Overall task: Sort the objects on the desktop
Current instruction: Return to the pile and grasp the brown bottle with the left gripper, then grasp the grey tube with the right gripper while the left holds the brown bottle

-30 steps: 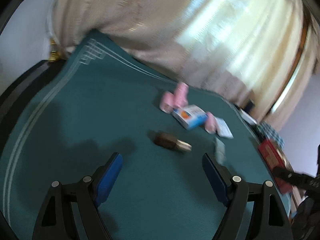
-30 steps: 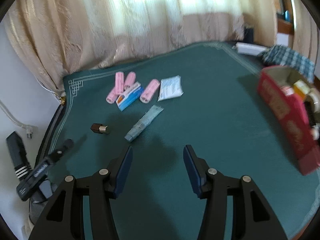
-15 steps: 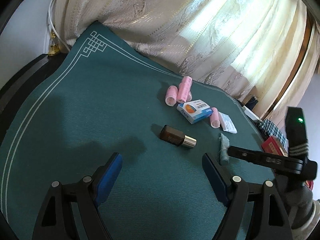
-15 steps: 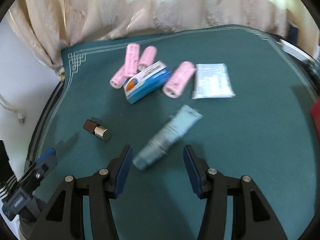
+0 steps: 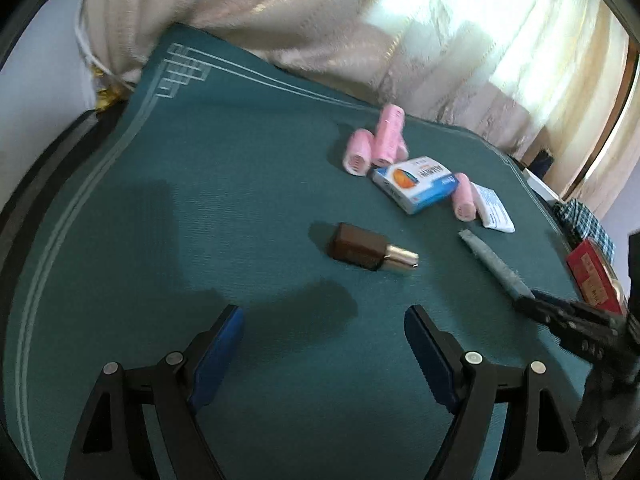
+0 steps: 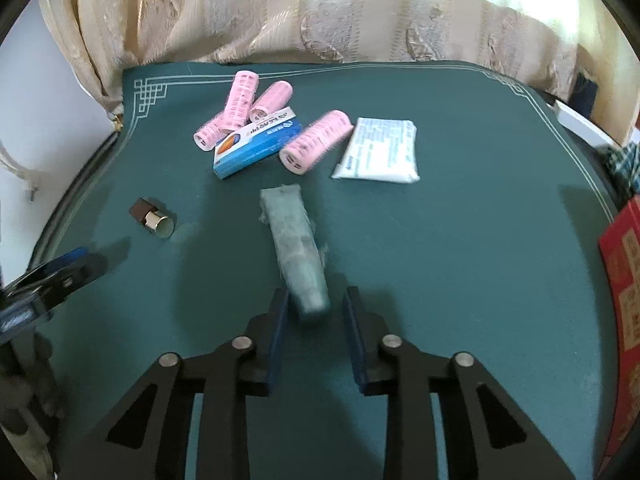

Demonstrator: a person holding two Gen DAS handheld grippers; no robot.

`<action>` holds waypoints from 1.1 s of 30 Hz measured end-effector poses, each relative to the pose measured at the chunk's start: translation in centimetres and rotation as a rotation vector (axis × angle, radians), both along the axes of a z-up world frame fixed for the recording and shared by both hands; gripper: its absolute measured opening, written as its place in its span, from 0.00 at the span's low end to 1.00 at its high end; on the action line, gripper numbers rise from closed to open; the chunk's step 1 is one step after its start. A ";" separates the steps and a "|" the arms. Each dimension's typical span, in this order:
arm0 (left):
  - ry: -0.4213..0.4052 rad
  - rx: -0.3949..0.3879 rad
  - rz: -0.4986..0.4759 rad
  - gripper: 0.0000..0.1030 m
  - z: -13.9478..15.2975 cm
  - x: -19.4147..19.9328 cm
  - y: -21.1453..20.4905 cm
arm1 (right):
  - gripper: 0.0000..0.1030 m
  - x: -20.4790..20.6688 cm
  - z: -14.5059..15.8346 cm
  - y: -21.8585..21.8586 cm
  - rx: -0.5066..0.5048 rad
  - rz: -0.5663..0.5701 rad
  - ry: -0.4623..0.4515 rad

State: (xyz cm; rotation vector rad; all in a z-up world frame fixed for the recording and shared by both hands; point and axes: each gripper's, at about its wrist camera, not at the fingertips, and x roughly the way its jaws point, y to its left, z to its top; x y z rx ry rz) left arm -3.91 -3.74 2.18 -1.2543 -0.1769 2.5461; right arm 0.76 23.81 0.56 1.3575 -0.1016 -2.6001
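A pale blue-grey tube [image 6: 294, 246] lies on the green table cloth [image 6: 460, 248]; its near cap end sits between the fingers of my right gripper [image 6: 316, 312], which is open around it. The tube also shows in the left wrist view [image 5: 494, 266]. A brown and gold lipstick [image 5: 370, 249] lies ahead of my left gripper [image 5: 322, 336], which is open and empty. Behind lie pink hair rollers [image 6: 316, 140], a blue and white box [image 6: 256, 142] and a white tissue pack [image 6: 380, 150].
A red box [image 6: 624, 312] stands at the table's right edge. Beige curtains [image 6: 320, 8] hang behind the table. A checked cloth [image 5: 584, 216] lies at the far right. The left gripper's tip [image 6: 60, 272] shows at the left of the right wrist view.
My right gripper has moved forward and down to the tube, and its fingers have narrowed around the cap end. My left gripper has come a little closer to the lipstick.
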 end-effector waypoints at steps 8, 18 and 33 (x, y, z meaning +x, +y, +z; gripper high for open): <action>0.048 -0.112 -0.013 0.81 1.2 -2.3 3.8 | 0.23 0.5 0.2 0.8 -0.044 0.017 0.025; 0.050 -0.225 -0.104 0.81 0.6 -4.4 6.1 | 0.29 0.2 -0.2 1.5 -0.132 0.030 0.021; 0.054 -0.159 -0.148 0.60 0.4 -3.5 6.7 | 0.35 0.2 -0.1 1.4 -0.129 0.047 0.021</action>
